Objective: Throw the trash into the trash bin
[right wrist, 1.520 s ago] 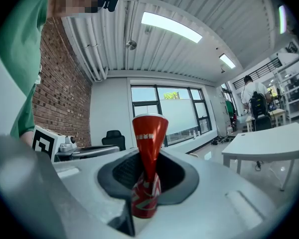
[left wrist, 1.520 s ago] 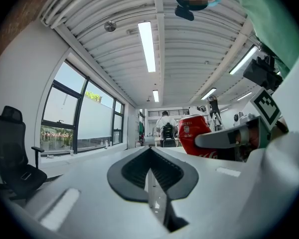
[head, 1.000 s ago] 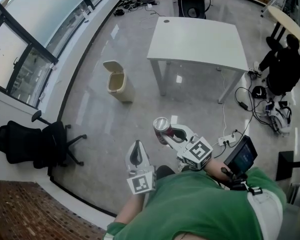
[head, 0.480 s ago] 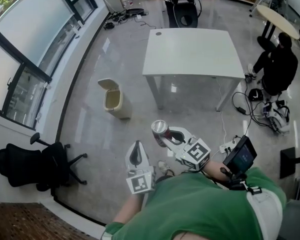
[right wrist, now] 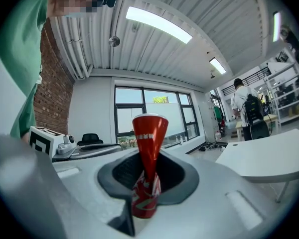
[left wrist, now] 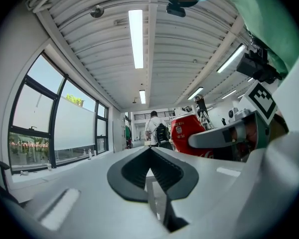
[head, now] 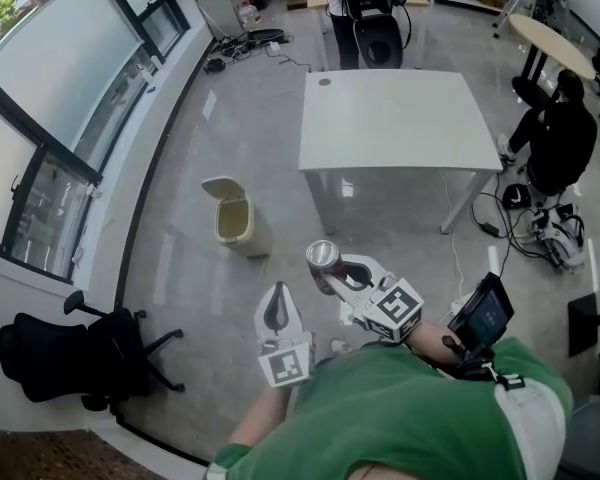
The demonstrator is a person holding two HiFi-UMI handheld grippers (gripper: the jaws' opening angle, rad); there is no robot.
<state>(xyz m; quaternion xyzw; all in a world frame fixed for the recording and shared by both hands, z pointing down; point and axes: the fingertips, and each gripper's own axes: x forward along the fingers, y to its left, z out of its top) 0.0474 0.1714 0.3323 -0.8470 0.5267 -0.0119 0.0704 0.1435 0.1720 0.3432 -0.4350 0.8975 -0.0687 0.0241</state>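
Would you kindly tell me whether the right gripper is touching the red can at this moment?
Touching. The right gripper view shows the red can pinched between the two dark pads of the right gripper.

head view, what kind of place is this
Probably an office or lab workspace: a white table, a black office chair and tall windows, with a small trash bin on the polished floor.

Pinched upright between the jaws of the right gripper [right wrist: 145, 177], a dented red can [right wrist: 150, 133]. Off to the right, a white table [right wrist: 269, 158]; behind, tall windows [right wrist: 175, 111].
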